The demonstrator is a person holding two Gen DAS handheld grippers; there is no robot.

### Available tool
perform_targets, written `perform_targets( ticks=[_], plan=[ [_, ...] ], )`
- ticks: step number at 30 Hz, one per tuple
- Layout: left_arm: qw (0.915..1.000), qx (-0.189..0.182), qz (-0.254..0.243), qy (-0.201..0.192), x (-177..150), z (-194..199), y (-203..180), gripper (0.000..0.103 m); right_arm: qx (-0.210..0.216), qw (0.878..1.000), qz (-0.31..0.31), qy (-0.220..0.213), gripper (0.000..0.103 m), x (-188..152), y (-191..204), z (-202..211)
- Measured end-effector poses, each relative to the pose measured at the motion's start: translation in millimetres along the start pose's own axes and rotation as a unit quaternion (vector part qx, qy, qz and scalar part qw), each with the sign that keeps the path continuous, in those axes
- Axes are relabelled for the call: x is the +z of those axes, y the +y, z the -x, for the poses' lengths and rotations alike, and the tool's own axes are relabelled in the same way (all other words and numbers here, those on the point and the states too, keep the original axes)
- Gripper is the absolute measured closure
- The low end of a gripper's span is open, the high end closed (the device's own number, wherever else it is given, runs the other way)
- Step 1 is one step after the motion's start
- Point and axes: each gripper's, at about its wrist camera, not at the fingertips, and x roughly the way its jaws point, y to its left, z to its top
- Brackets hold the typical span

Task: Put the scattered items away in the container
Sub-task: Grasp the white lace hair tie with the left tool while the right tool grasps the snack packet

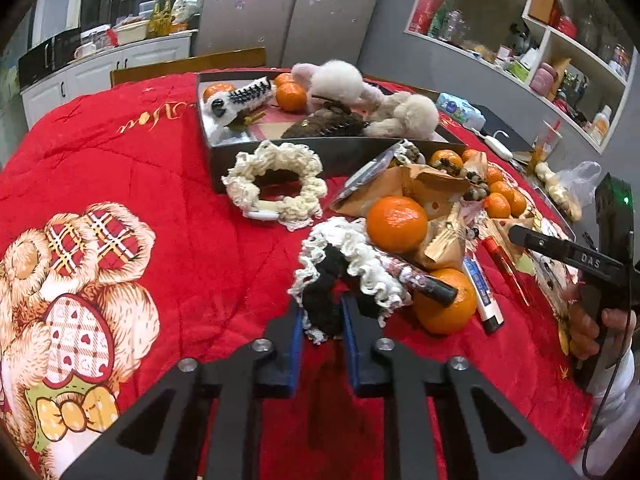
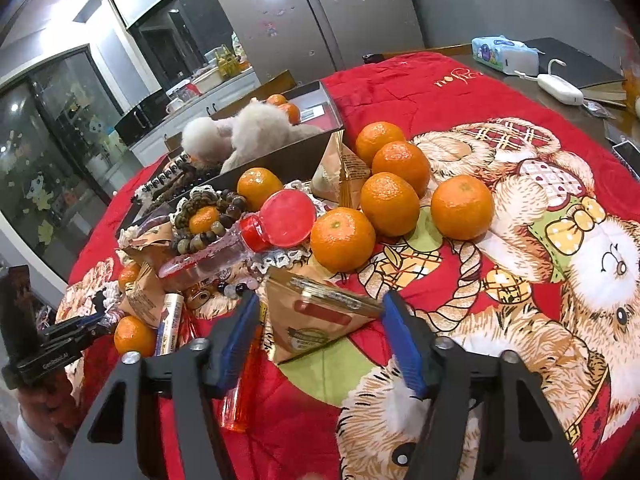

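Nearest the left wrist camera, the left gripper (image 1: 320,322) was pinching the black-and-white scrunchie (image 1: 340,280), its blue pads pressed into the black knit at the near edge. The ruffled ring lay straight ahead of that gripper, touching a mandarin (image 1: 442,300) and a dark pen-like tube (image 1: 424,286) on its right side. The container (image 1: 332,152), a dark shallow box already holding plush toys and fruit, sat beyond it on the red blanket (image 1: 160,200) covering the bench, up and slightly left along the gripper's line, with a cream scrunchie (image 1: 276,184) between the two. In the right wrist view, the right gripper (image 2: 320,320) stood half spread around a brown paper sachet (image 2: 320,316), whose folded top edge ran crosswise from one pad to the other; whether the pads already pressed on it could not be told. From that side the container lay far up to the left, so the left hand appeared nearer to it.
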Motion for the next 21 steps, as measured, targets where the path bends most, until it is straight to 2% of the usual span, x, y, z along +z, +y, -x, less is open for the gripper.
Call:
perform_targets(
  ticks=[4,11,17,21],
  plan=[
    [1.0,-0.002,0.003,0.0,-1.2,1.8,-1.8,0.085,0.009,1.0,-0.017,-0.004,0.055,0.0,-5.8,1.8],
    [1.0,0.0,-0.002,-0.002,-1.7,3.5,-2.5,0.085,0.015,1.0,-0.001,-0.008,0.056,-0.4,0.1,3.8],
    [0.9997,-0.008,0.023,-0.004,-2.6,4.8,3.9,0.085,0.016,1.0,-0.01,-0.007,0.056,-0.2,-3.4,3.4],
    [0.9999,-0.001,0.014,-0.007,-3.7,6.3,2.3,0.085,0.018,1.0,-0.008,-0.01,0.056,-0.2,-2.3,4.7]
  ],
)
